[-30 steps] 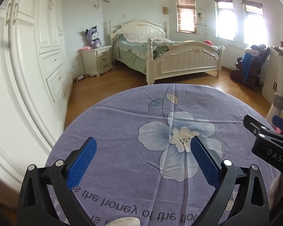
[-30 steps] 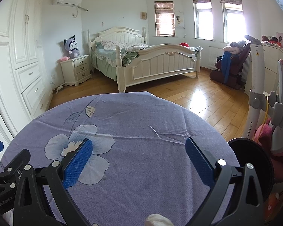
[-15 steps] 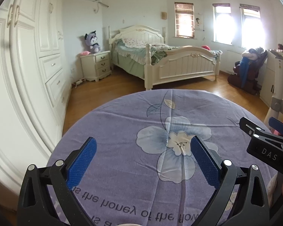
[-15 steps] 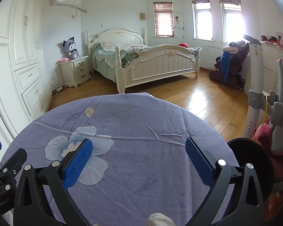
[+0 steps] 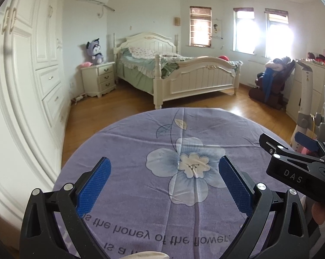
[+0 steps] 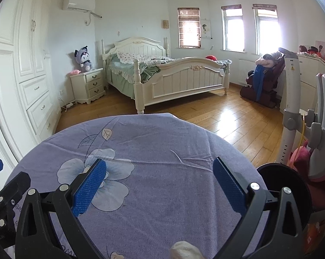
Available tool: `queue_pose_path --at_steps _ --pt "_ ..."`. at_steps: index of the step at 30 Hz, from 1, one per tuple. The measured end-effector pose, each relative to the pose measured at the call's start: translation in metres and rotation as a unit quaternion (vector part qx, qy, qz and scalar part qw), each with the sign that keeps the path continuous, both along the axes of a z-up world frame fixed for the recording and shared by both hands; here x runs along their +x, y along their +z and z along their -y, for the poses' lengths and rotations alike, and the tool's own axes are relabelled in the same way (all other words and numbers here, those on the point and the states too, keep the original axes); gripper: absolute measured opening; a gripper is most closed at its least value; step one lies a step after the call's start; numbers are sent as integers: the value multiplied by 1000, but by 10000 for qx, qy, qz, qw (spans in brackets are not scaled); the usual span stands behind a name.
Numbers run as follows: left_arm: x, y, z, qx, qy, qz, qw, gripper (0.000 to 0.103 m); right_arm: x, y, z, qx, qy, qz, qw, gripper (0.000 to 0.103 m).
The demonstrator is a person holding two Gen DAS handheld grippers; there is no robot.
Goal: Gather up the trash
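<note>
Both jaws are spread wide, and nothing is held between the blue pads of the left gripper (image 5: pixel 164 185) or the right gripper (image 6: pixel 159 185). A crumpled whitish scrap (image 6: pixel 185 250) is seen at the near edge of the round table with the purple flowered cloth (image 6: pixel 162 142), under the right gripper. A black round bin (image 6: pixel 292 185) stands just beside the table on the right. Both grippers are held level above the cloth, side by side.

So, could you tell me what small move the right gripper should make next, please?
Probably dip the open right gripper toward the white wad at the near edge of the purple cloth; it is the only trash-like thing visible, and the black bin waits alongside.
</note>
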State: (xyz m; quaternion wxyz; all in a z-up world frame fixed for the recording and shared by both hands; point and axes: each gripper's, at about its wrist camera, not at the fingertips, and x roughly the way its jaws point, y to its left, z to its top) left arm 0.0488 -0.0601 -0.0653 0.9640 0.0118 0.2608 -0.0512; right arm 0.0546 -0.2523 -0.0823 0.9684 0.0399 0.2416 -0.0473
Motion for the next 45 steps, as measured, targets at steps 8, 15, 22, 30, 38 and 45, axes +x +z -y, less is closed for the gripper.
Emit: queue_pose_path --at_steps 8,15,22,30,38,45 --pt "-9 28 -6 -65 -57 -60 9999 98 -11 14 2 60 -36 173 9998 98" --pt "-21 61 -6 12 -19 37 10000 98 -17 15 8 137 -100 234 9996 98" --pt "-29 76 -8 78 102 57 9999 98 -21 14 7 134 -92 269 9995 98" --pt "-30 82 -11 75 189 43 9998 98 -25 16 5 116 -86 309 9994 98" --pt "-31 81 -14 19 227 42 9997 98 -26 15 3 102 -63 252 9996 98" --pt "-31 82 -16 -14 165 38 9999 98 -26 14 2 92 -55 241 9997 98"
